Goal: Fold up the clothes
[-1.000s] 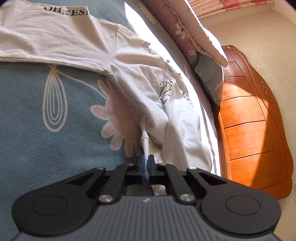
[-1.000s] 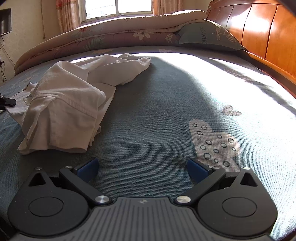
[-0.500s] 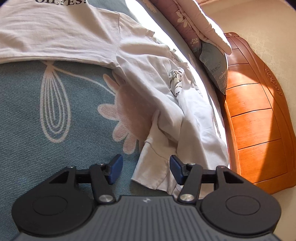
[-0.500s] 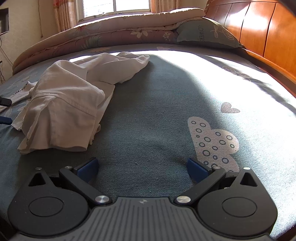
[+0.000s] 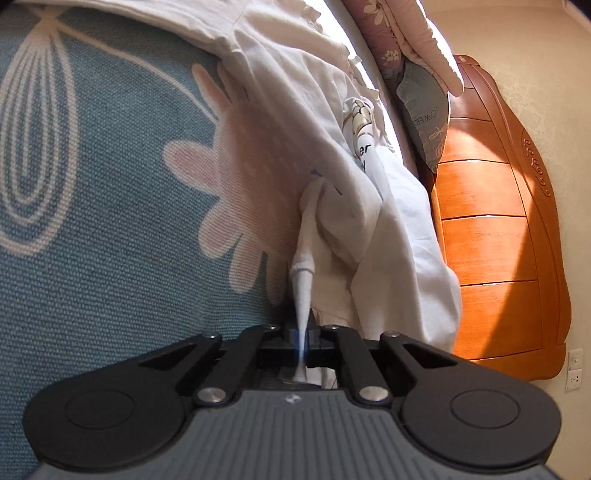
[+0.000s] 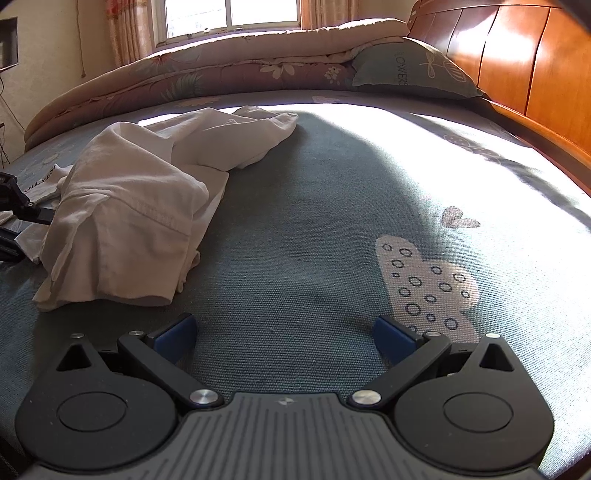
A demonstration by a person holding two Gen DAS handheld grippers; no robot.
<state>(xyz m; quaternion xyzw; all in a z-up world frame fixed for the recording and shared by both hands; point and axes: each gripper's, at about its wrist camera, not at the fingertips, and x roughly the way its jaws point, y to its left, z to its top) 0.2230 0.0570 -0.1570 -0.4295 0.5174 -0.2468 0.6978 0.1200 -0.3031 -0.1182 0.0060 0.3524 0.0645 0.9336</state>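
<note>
White garment (image 5: 354, 206) lies crumpled on the blue patterned bed (image 5: 110, 258), running from 12 o'clock down to 6 o'clock in the left wrist view, with its nearest corner drawn into a narrow taut strip that ends between the left gripper (image 5: 303, 338) fingers. Left gripper: fingers closing, pads pinched on that strip of white cloth, grasp confirmed. In the right wrist view the same garment (image 6: 140, 218) sits at 10 o'clock as a bunched heap on the bed sheet, one end trailing toward 12 o'clock into a sunlit patch. Right gripper (image 6: 286, 336): fingers spread wide, released, nothing between the blue pads (image 6: 173, 334), only bare sheet below; well apart from the garment. A second white item with black lettering (image 6: 40, 182) shows at 9 o'clock behind the heap, partly hidden; lettering not legible. Folded quilt (image 6: 221, 70) lies along the far edge of the bed at 12 o'clock, a teal pillow (image 6: 413, 70) at 1 o'clock against the wooden headboard (image 6: 517, 66). Window (image 6: 232, 14) with curtains at 12 o'clock, admitting strong light across the bed
</note>
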